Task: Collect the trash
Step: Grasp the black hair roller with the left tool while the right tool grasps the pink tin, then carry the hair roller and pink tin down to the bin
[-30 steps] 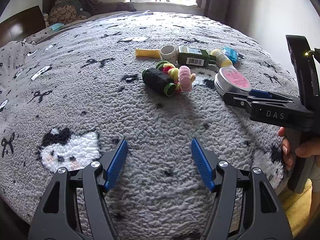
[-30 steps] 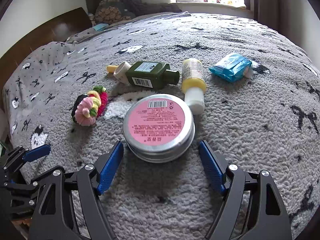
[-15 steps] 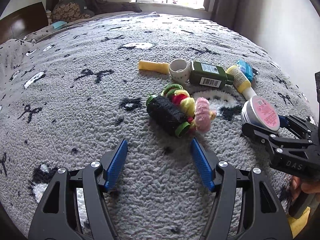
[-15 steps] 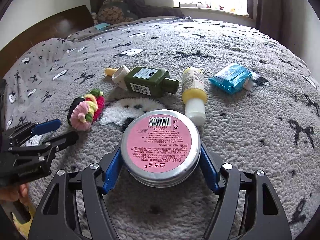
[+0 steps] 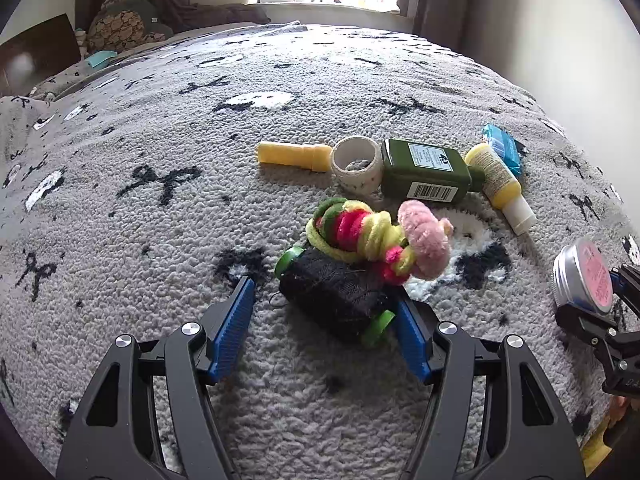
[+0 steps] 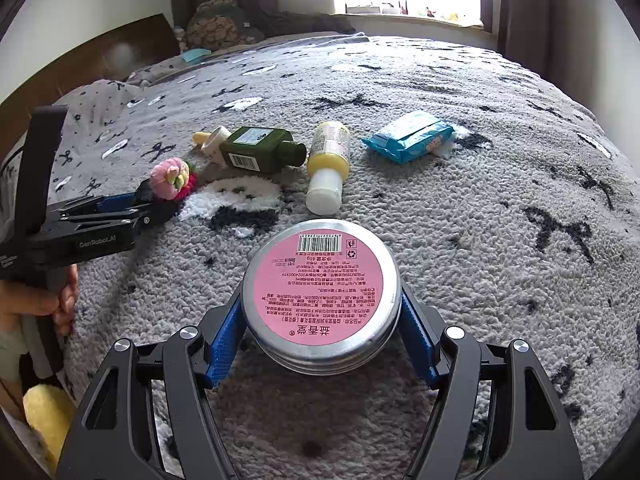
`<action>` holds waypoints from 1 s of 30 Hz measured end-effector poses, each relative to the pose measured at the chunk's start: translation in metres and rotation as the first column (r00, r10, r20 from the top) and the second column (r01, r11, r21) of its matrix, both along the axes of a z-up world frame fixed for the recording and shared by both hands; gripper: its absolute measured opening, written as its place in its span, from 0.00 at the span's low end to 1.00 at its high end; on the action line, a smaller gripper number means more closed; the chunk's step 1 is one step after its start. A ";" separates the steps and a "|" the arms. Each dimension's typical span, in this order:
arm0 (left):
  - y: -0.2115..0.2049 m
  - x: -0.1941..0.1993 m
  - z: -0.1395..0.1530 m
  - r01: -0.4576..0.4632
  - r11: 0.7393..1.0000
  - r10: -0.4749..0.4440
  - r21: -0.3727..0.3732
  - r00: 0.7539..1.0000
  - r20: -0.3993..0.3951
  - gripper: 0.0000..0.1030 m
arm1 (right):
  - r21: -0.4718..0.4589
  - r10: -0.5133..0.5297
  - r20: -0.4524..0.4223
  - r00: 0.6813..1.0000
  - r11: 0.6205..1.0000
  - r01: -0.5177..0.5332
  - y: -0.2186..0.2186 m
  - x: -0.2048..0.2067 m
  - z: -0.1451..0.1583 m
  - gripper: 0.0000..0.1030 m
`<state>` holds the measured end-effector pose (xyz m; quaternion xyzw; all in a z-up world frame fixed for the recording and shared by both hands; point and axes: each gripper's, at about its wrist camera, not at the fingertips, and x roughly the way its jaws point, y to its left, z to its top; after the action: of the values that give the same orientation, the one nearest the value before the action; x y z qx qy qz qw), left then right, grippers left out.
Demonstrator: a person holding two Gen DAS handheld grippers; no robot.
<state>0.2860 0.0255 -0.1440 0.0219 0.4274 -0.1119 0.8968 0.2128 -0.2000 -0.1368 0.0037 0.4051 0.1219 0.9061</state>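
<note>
Jaws of the right gripper were clamped on the round silver tin with a pink label, their blue pads pressed to its rim on both sides and the tin held at or just above the grey fleece blanket; whether it had left the blanket could not be told. Jaws of the left gripper stood spread, with the black thread spool with green ends between them: the right pad touched or nearly touched the spool's near green end, while the left pad stood clear of it. A bundle of pink, yellow, red and green fuzzy hair ties rested against the spool's far side.

By my judgement the collection had barely begun: one item was secured and a second was about to be taken. Still lying untouched on the blanket were the yellow tube, the white tape roll, the dark green bottle with a barcode, the yellow bottle with a white cap and the blue wipes packet. No bin or bag appeared in either view.
</note>
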 end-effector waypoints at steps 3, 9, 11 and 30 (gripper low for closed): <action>-0.002 -0.002 0.002 0.005 1.000 -0.005 0.005 1.000 0.005 0.43 | -0.001 -0.004 0.001 1.000 1.000 0.004 -0.003 -0.003 0.001 0.69; -0.002 -0.023 0.005 0.015 1.000 -0.016 0.014 1.000 0.003 0.40 | -0.001 -0.003 0.011 1.000 1.000 0.003 -0.007 -0.014 0.005 0.69; -0.002 -0.034 0.006 0.018 1.000 -0.018 0.012 1.000 0.000 0.40 | 0.001 0.001 0.018 1.000 1.000 -0.001 -0.007 -0.020 0.009 0.69; -0.026 -0.181 0.030 0.088 0.995 -0.085 -0.045 0.994 0.069 0.40 | -0.038 0.007 0.139 0.990 0.999 -0.002 -0.022 -0.129 0.035 0.69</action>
<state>0.1049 -0.0008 -0.1143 0.0226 0.3928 -0.1602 0.9053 0.0840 -0.2222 -0.1017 -0.0227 0.3431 0.1162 0.9318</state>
